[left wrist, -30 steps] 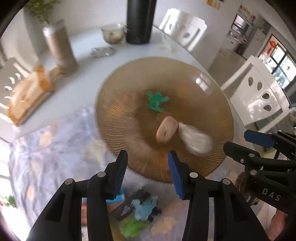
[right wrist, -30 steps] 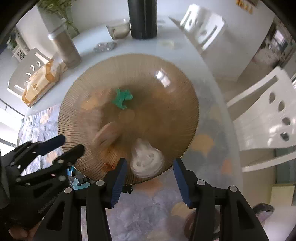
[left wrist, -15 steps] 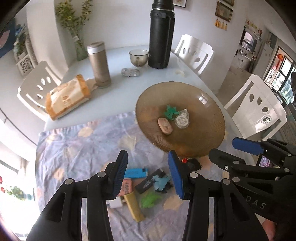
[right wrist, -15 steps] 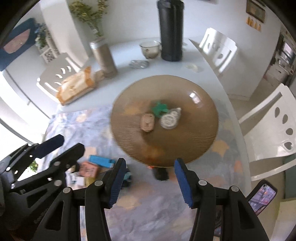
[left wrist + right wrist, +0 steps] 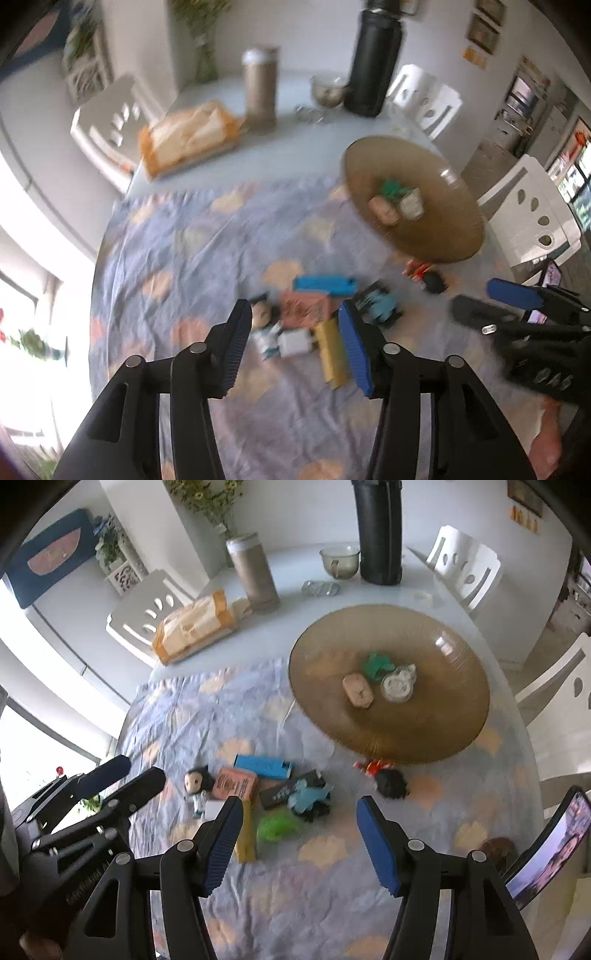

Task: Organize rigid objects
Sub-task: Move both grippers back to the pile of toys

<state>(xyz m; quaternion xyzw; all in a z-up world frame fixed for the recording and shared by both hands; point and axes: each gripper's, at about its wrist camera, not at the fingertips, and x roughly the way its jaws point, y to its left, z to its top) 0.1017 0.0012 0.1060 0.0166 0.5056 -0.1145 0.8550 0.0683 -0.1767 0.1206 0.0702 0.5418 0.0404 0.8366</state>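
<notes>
i hold both grippers — left gripper [image 5: 293,341] and right gripper [image 5: 299,840] — jaws spread, empty, above the toy pile [image 5: 258,790] (bowl [image 5: 443,738] near the table's right edge).

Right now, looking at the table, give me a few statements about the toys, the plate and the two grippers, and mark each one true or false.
1. The brown plate holds three small items, among them a green figure. True.
2. The right gripper is shut on the green toy. False: its jaws stand wide apart and empty above the cloth.
3. The blue box lies on the patterned cloth, not in the plate. True.
4. The tall black flask lies on its side. False: it stands upright at the far end of the table.
5. The left gripper is open and holds nothing. True.
</notes>
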